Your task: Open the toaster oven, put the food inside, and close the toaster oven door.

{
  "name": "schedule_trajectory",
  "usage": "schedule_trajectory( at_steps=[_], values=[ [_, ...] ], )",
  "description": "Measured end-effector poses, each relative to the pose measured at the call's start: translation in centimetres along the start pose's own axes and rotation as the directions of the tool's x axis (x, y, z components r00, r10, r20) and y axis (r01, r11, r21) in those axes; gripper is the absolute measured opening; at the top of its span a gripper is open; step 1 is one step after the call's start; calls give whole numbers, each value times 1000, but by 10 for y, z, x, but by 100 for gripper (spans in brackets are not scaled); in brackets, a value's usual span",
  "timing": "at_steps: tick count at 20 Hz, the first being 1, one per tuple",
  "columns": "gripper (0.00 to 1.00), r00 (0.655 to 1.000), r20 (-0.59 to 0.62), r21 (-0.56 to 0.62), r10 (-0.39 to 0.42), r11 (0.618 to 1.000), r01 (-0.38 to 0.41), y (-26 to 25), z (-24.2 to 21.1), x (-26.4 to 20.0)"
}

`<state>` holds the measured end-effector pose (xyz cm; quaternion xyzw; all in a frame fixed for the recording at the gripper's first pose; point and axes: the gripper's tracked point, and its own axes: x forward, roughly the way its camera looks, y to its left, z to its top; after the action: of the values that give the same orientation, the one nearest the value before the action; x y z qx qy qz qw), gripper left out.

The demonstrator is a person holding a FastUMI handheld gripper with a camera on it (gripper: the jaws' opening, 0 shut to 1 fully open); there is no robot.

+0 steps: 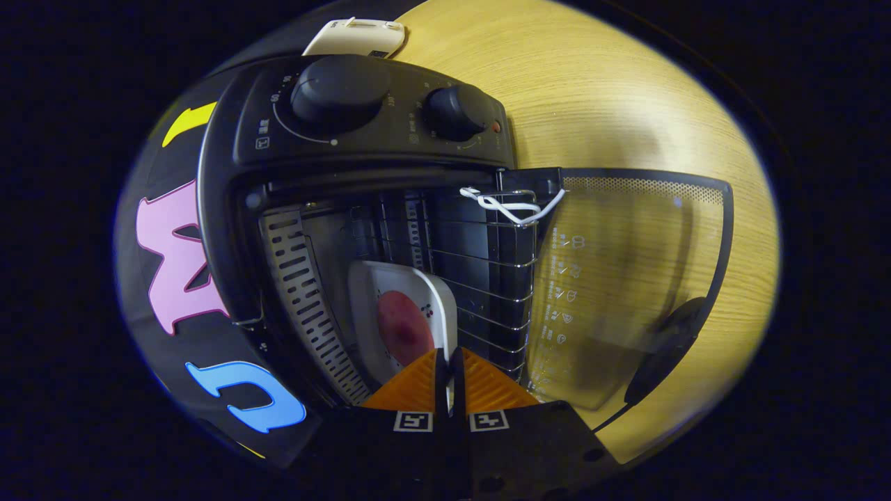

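Wooden tabletop [626, 90] carries the toaster oven [362, 125], door [626, 278] open. Gripper [449, 376] pinches the stiff, light, slippery plate [369, 278] by its near rim, meat [404, 327] aboard.

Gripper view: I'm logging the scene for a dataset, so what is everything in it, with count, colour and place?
toaster oven: one, black, on the table, door open
knobs: two, black, on the oven's control panel
glass door: one, clear with black rim, swung open over the table
wire rack: one, metal, inside the oven
cord: one, white, looped on the rack's edge
plate: one, white, inside the oven, edge between the fingers
food: one, reddish, on the plate
flat object: one, cream, beyond the oven
table: one, light wood
hand-held gripper: one, fingers closed on the plate's edge
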<state>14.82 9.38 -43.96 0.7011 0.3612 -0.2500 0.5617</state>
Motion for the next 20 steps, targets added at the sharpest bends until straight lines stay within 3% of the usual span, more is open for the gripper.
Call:
schedule_trajectory(
  at_steps=[4, 9, 12, 13, 17, 20],
  values=[
    [5, 999, 11, -6, -46, 999, 46, -9, 0, 7],
    [10, 999, 6, -1, -37, 999, 37, -6, 3, 4],
    [40, 999, -2, -11, -33, 999, 33, -4, -2, -4],
    [42, 999, -13, -25, -33, 999, 33, -6, -4, -9],
    [42, 995, -93, -159, -20, 987, 5, -14, -18, -52],
    [44, 988, -153, -336, 2, 940, -54, -19, -26, -95]
  ],
)
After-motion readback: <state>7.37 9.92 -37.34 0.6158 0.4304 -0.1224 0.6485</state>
